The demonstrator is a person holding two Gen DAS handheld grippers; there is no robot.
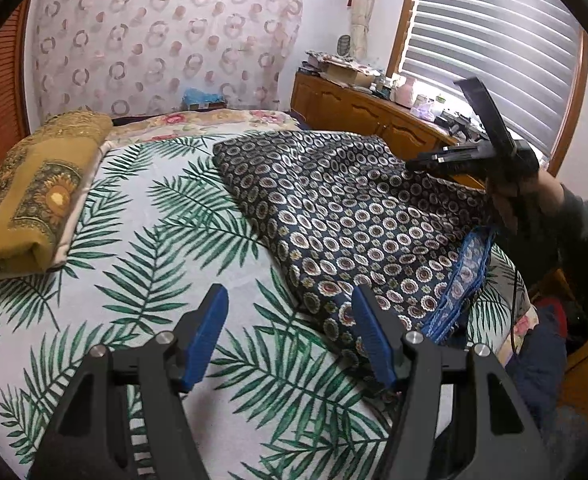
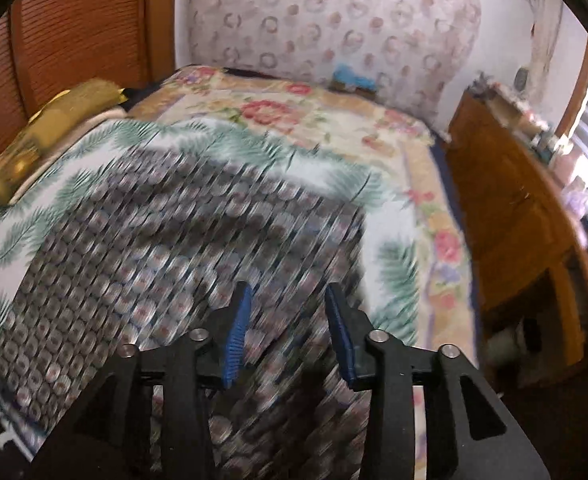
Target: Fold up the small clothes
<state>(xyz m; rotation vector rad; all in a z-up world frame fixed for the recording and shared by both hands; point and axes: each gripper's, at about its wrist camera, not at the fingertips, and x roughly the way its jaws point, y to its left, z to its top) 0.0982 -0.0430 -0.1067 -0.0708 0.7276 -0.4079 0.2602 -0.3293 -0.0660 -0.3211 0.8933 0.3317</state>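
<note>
A dark navy garment printed with small round flowers lies spread on the right half of the bed, a blue trimmed edge showing at its right side. My left gripper is open just above the garment's near corner, nothing pinched between its blue pads. In the left wrist view, a hand holds my right gripper over the garment's far right edge. In the blurred right wrist view, my right gripper stands open above the garment, its pads apart and free of cloth.
A palm-leaf sheet covers the bed. A folded yellow-brown cloth sits at its left edge. A wooden cabinet with clutter on top runs along the right under a blind-covered window. A person's dark sleeve is at the right.
</note>
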